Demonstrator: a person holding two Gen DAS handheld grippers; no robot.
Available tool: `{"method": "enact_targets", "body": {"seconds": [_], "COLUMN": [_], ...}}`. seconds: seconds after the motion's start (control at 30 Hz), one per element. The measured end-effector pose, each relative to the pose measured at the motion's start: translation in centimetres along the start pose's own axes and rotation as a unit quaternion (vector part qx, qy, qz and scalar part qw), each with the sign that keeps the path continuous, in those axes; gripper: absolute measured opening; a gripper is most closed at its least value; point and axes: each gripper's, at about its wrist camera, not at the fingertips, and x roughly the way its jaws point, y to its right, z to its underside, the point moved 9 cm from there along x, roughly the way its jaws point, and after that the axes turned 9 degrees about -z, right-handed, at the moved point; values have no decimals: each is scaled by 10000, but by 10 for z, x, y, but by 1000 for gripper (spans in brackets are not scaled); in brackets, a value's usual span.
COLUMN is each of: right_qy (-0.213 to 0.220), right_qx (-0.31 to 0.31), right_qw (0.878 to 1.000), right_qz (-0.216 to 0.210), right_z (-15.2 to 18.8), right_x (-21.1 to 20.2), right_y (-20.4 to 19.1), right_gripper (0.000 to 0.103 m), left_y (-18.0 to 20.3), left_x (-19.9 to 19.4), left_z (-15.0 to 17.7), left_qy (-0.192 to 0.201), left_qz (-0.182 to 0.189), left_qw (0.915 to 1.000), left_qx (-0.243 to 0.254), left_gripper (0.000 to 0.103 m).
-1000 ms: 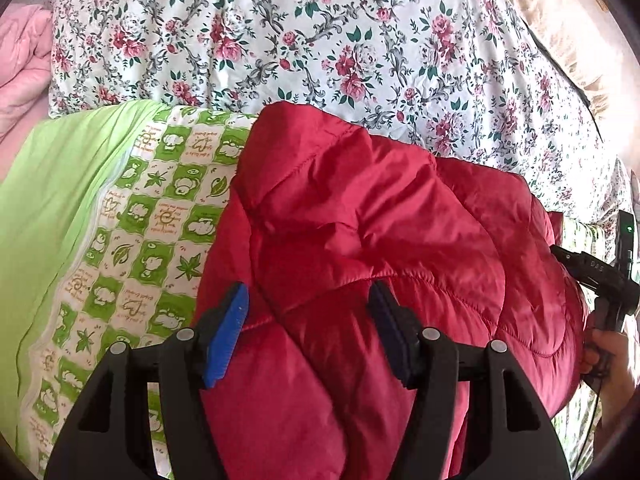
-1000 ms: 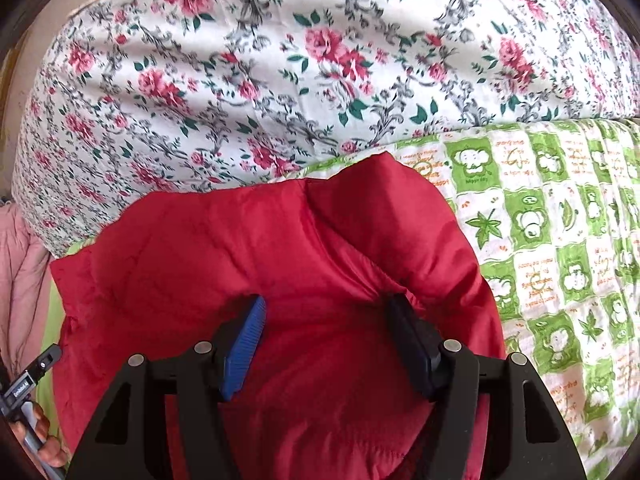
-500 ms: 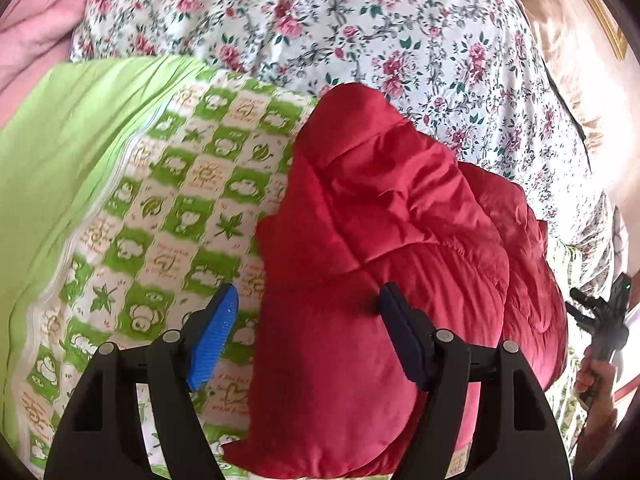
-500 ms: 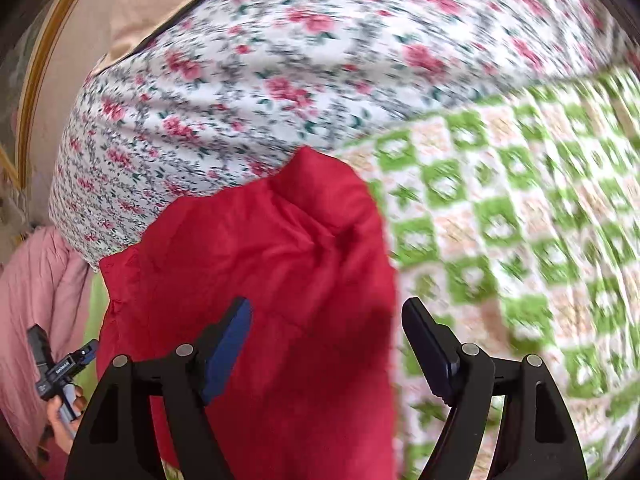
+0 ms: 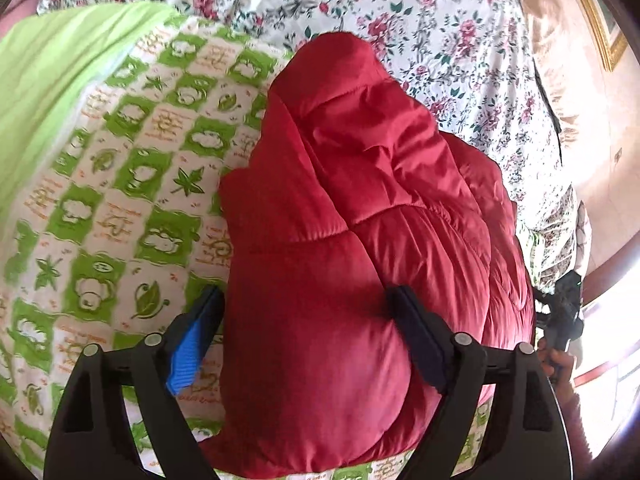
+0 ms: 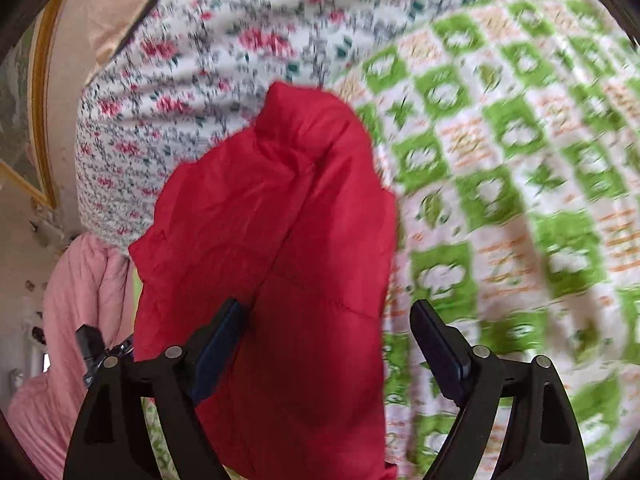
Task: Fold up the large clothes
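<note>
- Left wrist view, far left of the frame: a plain lime-green cloth fills the upper left, and the green-and-white checked blanket with leaf and cloud motifs spreads below and beside it.
- Lower centre of that view: the left gripper stands with its jaws wide apart. The blue-padded finger sits over the blanket just at the jacket's left edge, and the dark finger presses against the padded red surface. Nothing is pinched between them.
- Centre: the red quilted jacket lies bundled on the checked blanket, running from the upper middle of the frame down to the bottom edge.
- Upper right: a floral sheet with pink roses lies behind the jacket. At the right edge the person's hand grips a dark handle.
- Right wrist view, blurred, lower left: a pink quilt hangs at the frame's edge.
- Centre-left: the jacket runs from mid-frame to the bottom.
- Lower centre: the right gripper is spread wide, left finger over the red fabric, right finger over the blanket; it holds nothing.
- Top: the floral sheet.
</note>
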Motion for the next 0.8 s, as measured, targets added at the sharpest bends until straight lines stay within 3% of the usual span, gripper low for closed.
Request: {"method": "enact_targets", "body": {"seconds": [0.13, 0.2, 0.33, 0.43, 0.5, 0.57, 0.8], "right_qy": [-125, -238, -504, -624, -673, -680, -482], "right_qx": [127, 113, 163, 81, -28, -49, -228], "right_qw": [9997, 9993, 9974, 9965, 9961, 9956, 9958], "right_qz": [-166, -269, -484, -550, -572, -649, -742], "right_z": [2, 2, 5, 7, 9, 10, 13], "right_x": [13, 20, 34, 42, 43, 40, 22], "right_y": [0, -4, -12, -19, -23, -25, -42], "right_gripper": [95, 96, 94, 92, 79, 67, 43], "left_y": [2, 6, 23, 32, 35, 35, 45], "left_x": [14, 23, 34, 33, 28, 21, -12], "left_z": [-4, -2, 0, 1, 1, 1, 2], "left_qy": [-123, -251, -446, -349, -322, -299, -13], "left_qz": [100, 171, 781, 788, 880, 954, 924], "left_qw": [9998, 9995, 9957, 9963, 9956, 9949, 9948], "left_qx": [-81, -116, -225, -40, 46, 142, 420], "left_gripper": [102, 103, 103, 90, 72, 62, 42]}}
